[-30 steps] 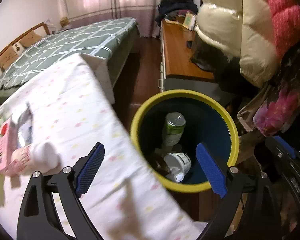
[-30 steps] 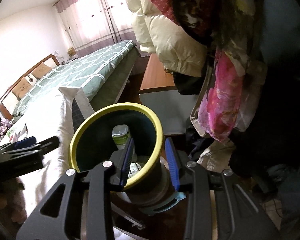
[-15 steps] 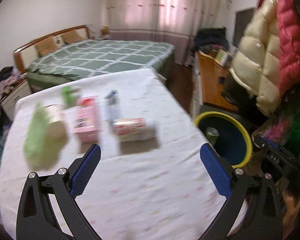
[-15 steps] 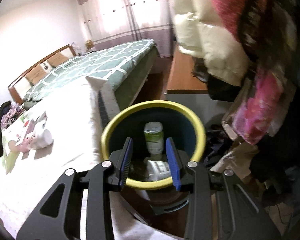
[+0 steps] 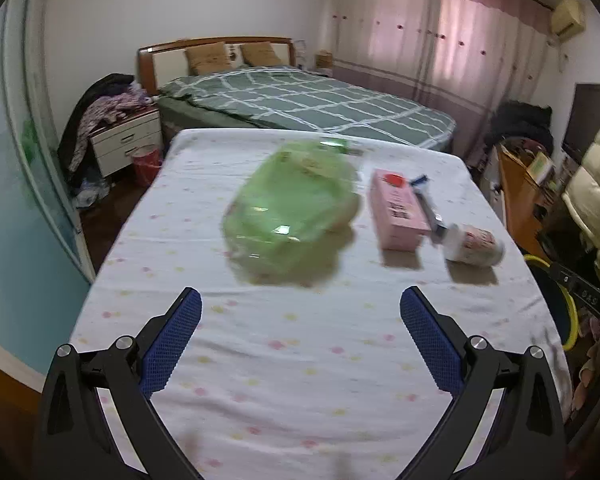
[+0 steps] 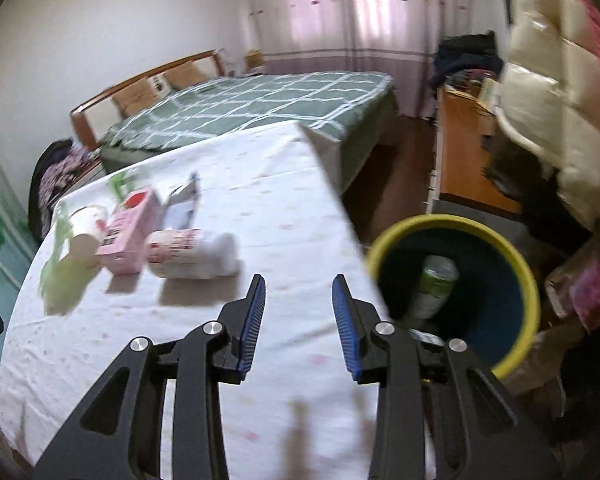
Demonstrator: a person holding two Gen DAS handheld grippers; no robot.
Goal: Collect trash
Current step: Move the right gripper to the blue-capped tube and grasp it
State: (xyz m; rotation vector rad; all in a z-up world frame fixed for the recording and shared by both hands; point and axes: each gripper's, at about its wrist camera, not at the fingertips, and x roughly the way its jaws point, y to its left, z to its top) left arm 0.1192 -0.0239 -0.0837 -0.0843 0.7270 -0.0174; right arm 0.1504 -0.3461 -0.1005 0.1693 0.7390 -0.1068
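Left wrist view shows the left gripper (image 5: 300, 320) wide and empty, facing the green bag (image 5: 292, 216); right gripper (image 6: 299, 322) narrow, empty. Next: reach the bag.

Bag (image 5: 296, 208), carton (image 5: 398, 210), bottle (image 5: 474, 245) on table (image 5: 300, 380), bin (image 6: 456, 292) beside table's rt edge

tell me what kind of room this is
A bedroom in a home, most likely. A made bed with a green checked cover and wooden headboard stands against the wall, a nightstand piled with clothes sits beside it, and pink curtains cover the window. Padded jackets hang nearby.
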